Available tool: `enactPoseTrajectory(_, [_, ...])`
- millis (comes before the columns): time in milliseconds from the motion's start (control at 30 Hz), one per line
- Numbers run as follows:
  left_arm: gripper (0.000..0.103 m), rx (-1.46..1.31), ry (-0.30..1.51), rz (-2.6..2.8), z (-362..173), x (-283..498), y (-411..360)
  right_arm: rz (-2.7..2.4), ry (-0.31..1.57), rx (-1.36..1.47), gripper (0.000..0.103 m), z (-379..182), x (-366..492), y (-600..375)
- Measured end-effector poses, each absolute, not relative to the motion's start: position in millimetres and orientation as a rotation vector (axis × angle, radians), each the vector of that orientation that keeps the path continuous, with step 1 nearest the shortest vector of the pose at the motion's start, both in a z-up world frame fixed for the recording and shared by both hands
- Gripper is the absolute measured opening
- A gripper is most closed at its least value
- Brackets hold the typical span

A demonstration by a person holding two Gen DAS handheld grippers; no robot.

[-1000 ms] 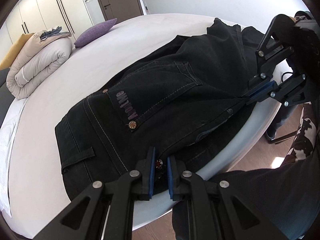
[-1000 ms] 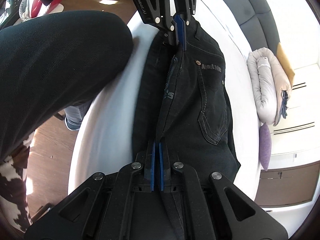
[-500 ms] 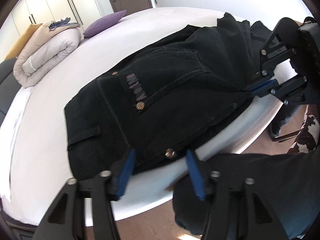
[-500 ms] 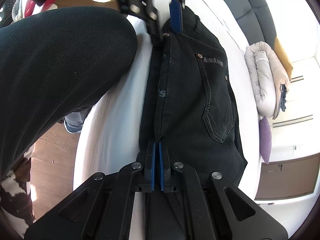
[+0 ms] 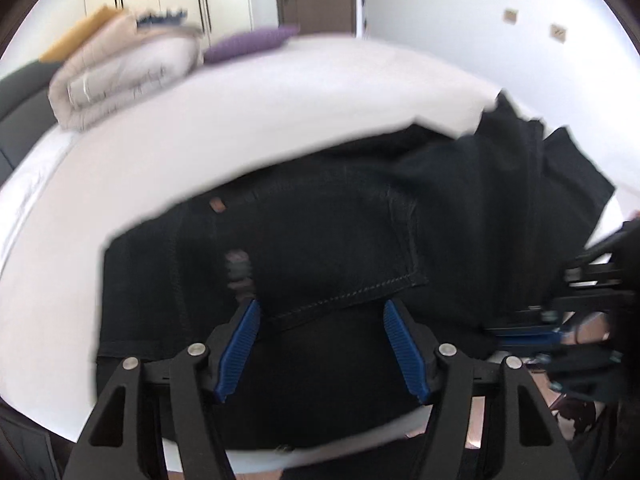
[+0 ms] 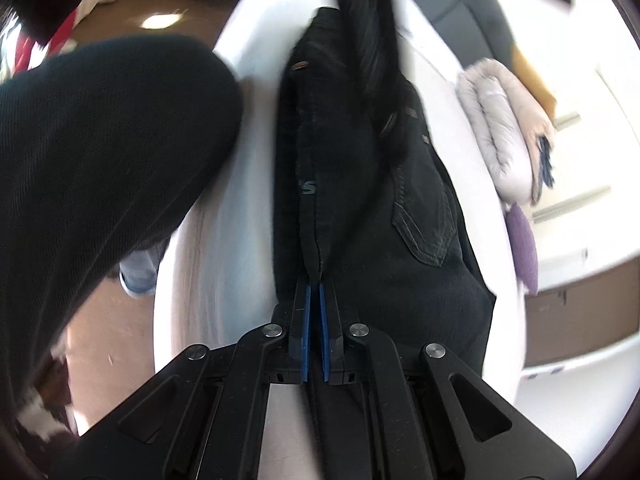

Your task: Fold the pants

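Black jeans (image 5: 340, 240) lie folded lengthwise on a round white bed (image 5: 240, 120), back pocket up, waist at the left. My left gripper (image 5: 320, 316) is open and empty, its blue pads spread above the seat of the jeans near the pocket. My right gripper (image 6: 315, 292) is shut on the edge of the jeans (image 6: 380, 208) at the bed's near rim. It also shows blurred in the left wrist view (image 5: 532, 328). In the right wrist view a blurred dark shape, the left gripper, crosses above the waist.
A rolled beige duvet (image 5: 120, 76) and a purple pillow (image 5: 248, 42) sit at the far side of the bed. The person's dark-trousered leg (image 6: 100, 152) stands by the bed's edge over a wooden floor (image 6: 120, 328). Wardrobes and a door line the back wall.
My left gripper let go of the waistband, opened wide and moved in over the seat of the jeans. My right gripper has kept its hold on the jeans' edge.
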State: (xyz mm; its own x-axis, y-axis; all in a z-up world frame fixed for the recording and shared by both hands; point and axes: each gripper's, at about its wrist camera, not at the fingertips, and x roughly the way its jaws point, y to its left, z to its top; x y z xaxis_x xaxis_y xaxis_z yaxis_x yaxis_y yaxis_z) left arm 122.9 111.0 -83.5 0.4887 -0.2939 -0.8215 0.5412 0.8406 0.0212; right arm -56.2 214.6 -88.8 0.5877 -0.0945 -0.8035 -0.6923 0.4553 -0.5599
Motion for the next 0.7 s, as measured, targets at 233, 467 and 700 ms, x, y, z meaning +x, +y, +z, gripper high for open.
enactPoseTrajectory(233, [0.069,0.289,0.977,-0.468,-97.4,137.3,105.5,0.382,0.926,-0.449,0.006,-41.1,-54.4,149.4])
enactPoseTrajectory(467, [0.07,0.292,1.027,-0.437,-98.8,144.0,94.0,0.014,0.75,0.535,0.069,9.1,-61.6,-88.9])
enactPoseTrajectory(700, [0.07,0.277,1.039,-0.413,-99.9,156.1,95.1,-0.298,0.573,0.944,0.071,6.9,-108.9,-234.1])
